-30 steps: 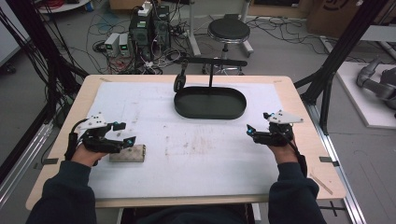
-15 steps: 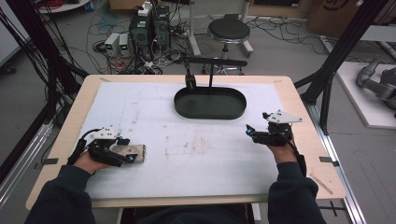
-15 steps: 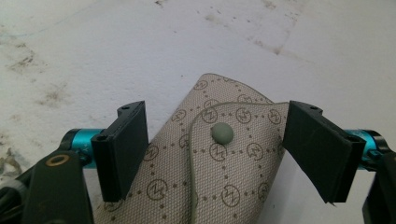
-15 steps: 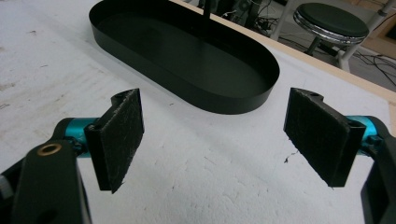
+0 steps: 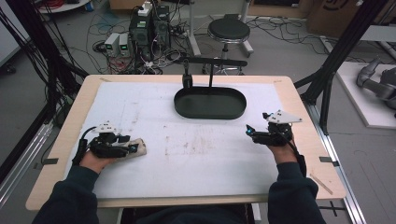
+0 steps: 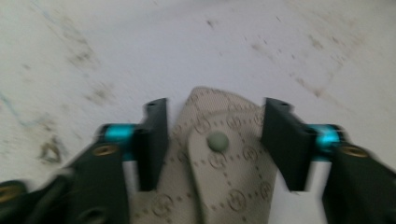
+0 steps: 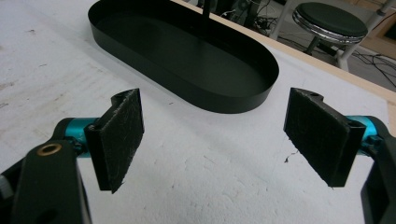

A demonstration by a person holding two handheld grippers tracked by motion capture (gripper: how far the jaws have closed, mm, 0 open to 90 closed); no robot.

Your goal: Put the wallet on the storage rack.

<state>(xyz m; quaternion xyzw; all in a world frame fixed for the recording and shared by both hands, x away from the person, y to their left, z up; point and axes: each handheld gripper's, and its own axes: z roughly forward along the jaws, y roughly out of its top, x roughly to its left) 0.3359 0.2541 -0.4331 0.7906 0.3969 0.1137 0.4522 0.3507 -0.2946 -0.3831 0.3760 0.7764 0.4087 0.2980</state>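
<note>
Left gripper [image 6: 212, 140] just closed, pinching beige pouch [image 6: 219, 163] sides; soft fabric may slip. Right gripper [image 7: 212, 140] spread, near black tray [image 7: 187, 56].

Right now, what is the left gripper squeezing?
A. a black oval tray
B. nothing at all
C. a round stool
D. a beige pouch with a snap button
D: in the left gripper view the left gripper has its two black jaws pressed against the sides of the beige pouch, whose snap button sits between them.
</note>
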